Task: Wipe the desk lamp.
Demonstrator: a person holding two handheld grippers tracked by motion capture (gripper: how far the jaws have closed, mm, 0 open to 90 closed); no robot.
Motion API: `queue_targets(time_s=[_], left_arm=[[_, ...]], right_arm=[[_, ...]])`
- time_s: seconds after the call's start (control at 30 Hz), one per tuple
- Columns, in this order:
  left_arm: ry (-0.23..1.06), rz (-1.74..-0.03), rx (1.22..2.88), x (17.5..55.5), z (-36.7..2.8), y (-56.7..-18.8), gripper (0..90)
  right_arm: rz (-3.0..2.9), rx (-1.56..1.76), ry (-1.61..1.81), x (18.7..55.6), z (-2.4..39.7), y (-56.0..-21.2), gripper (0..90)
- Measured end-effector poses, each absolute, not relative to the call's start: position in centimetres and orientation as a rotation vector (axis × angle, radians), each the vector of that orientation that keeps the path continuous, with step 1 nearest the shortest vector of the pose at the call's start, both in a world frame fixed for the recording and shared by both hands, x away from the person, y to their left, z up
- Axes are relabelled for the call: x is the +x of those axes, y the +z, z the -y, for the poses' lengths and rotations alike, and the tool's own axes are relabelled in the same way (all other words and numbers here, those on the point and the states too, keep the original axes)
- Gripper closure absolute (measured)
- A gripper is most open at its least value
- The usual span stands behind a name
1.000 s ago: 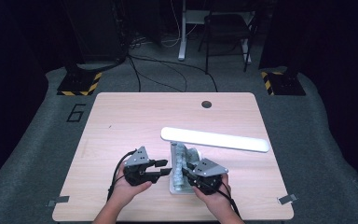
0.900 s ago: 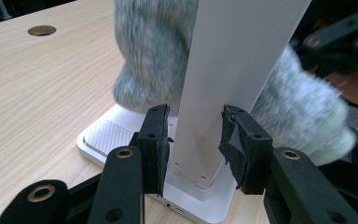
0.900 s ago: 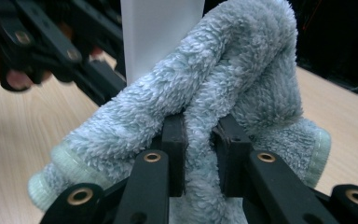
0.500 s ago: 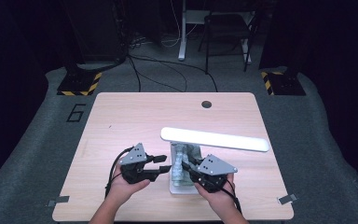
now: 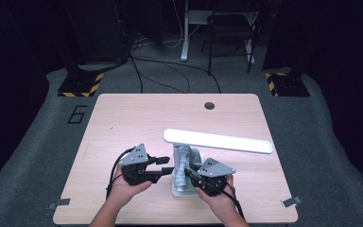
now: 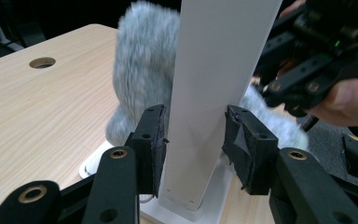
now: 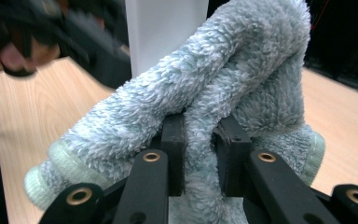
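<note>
A white desk lamp stands near the table's front edge, with a long head bar (image 5: pixel 217 141), a flat base (image 5: pixel 179 191) and an upright post (image 6: pixel 214 93). A fluffy grey-blue cloth (image 5: pixel 184 165) is draped around the post. My left gripper (image 6: pixel 193 144) straddles the post from the left. Its jaws have just been opening, and its pads (image 6: pixel 151 140) sit close on either side of the post. My right gripper (image 7: pixel 199 140) is shut on a fold of the cloth (image 7: pixel 223 70) on the post's right side (image 5: pixel 191 172).
The light wooden table (image 5: pixel 123 123) has a round cable hole (image 5: pixel 210 105) at the back. Around it lie grey carpet, black cables, and striped yellow-black foot plates (image 5: pixel 80 85). A chair (image 5: pixel 231 33) stands behind in the dark.
Both hands stay at the lamp post. The right gripper has shifted slightly to the right with the cloth.
</note>
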State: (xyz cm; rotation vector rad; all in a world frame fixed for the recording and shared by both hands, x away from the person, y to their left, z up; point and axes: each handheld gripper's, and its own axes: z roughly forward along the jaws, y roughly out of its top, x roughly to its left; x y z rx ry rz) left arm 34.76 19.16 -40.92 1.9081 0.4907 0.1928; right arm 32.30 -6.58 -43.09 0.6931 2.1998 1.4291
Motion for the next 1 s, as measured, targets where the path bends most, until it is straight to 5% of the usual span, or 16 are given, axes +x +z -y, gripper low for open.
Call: queue_targets(time_s=[0.53, 1.0], left_arm=[[0.191, -0.491, 1.908, 34.7, -19.1, -40.9, 57.7], [0.179, -0.485, 1.905, 34.8, -19.0, -40.9, 56.0]], right_arm=[[-2.394, 0.76, 1.219, 33.0, 5.7, -49.6, 76.3], [-2.317, 0.655, 1.247, 32.4, 6.1, -46.7, 76.3]])
